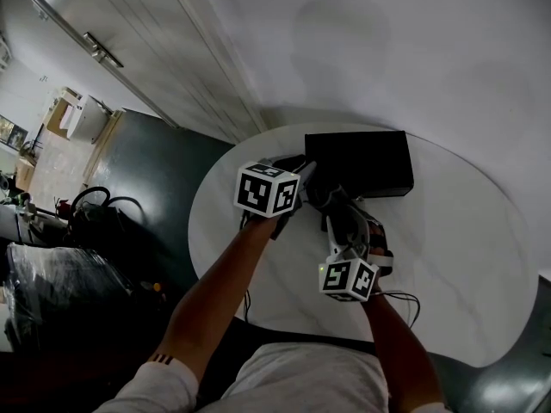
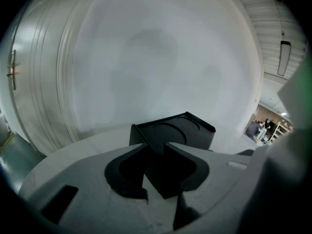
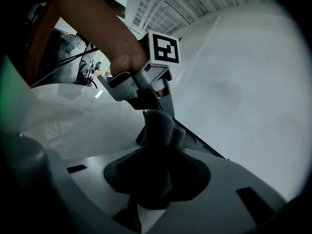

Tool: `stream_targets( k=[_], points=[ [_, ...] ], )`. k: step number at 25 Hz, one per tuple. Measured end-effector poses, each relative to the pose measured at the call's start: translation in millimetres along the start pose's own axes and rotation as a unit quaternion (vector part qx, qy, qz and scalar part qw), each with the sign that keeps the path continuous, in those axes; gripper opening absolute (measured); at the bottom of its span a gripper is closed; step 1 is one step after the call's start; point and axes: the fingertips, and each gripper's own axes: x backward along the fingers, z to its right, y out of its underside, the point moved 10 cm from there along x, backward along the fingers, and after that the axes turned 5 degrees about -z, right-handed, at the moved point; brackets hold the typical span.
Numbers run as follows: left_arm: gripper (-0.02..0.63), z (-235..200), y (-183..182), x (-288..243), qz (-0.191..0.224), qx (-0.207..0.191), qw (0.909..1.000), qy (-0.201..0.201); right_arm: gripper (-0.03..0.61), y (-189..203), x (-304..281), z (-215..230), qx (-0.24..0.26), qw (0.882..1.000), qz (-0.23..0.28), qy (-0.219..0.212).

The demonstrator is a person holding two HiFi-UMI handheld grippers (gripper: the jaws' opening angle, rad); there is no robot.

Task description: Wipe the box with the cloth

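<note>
A black box (image 1: 357, 162) lies at the far side of the round white table (image 1: 465, 256). My left gripper (image 1: 303, 172) reaches its left end. In the left gripper view the box's near corner (image 2: 180, 130) sits between the jaws, and the left gripper (image 2: 155, 152) is shut on it. My right gripper (image 1: 337, 215) is shut on a dark grey cloth (image 1: 325, 196), held against the box's front left part. In the right gripper view the bunched cloth (image 3: 158, 130) stands up out of the right gripper (image 3: 158, 165), just below the left gripper's marker cube (image 3: 163, 48).
A pale wall rises right behind the table. Grey floor (image 1: 146, 170) lies to the left, with cables and dark clutter (image 1: 95, 209) on it. A thin cable (image 1: 400, 298) trails over the table's near edge. The table's right half (image 1: 482, 231) is bare.
</note>
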Motion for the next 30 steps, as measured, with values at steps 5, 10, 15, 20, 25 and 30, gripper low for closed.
stream_targets(
  k=[5, 10, 15, 20, 25, 30],
  points=[
    [0.110, 0.0, -0.5, 1.4, 0.000, -0.003, 1.0000, 0.001, 0.106, 29.5, 12.5, 26.7, 0.003, 0.999, -0.024, 0.037],
    [0.110, -0.8, -1.4, 2.1, 0.001, -0.004, 1.0000, 0.003, 0.106, 53.8, 23.8, 51.8, 0.004, 0.997, -0.044, 0.065],
    [0.110, 1.7, -1.5, 0.9, 0.000, -0.005, 1.0000, 0.001, 0.106, 77.6, 34.0, 74.2, -0.011, 0.993, -0.067, 0.096],
    [0.110, -0.3, 0.2, -0.3, 0.000, -0.002, 1.0000, 0.000, 0.106, 83.0, 40.4, 81.6, -0.039, 0.990, -0.074, 0.113],
    [0.110, 2.7, -2.9, 1.5, 0.001, 0.000, 1.0000, 0.001, 0.106, 48.8, 48.0, 61.8, -0.035, 0.995, -0.032, 0.088],
    [0.110, 0.4, -1.0, 0.3, 0.000, 0.002, 1.0000, 0.000, 0.106, 3.1, 29.2, 16.2, -0.010, 1.000, 0.017, 0.024]
  ],
)
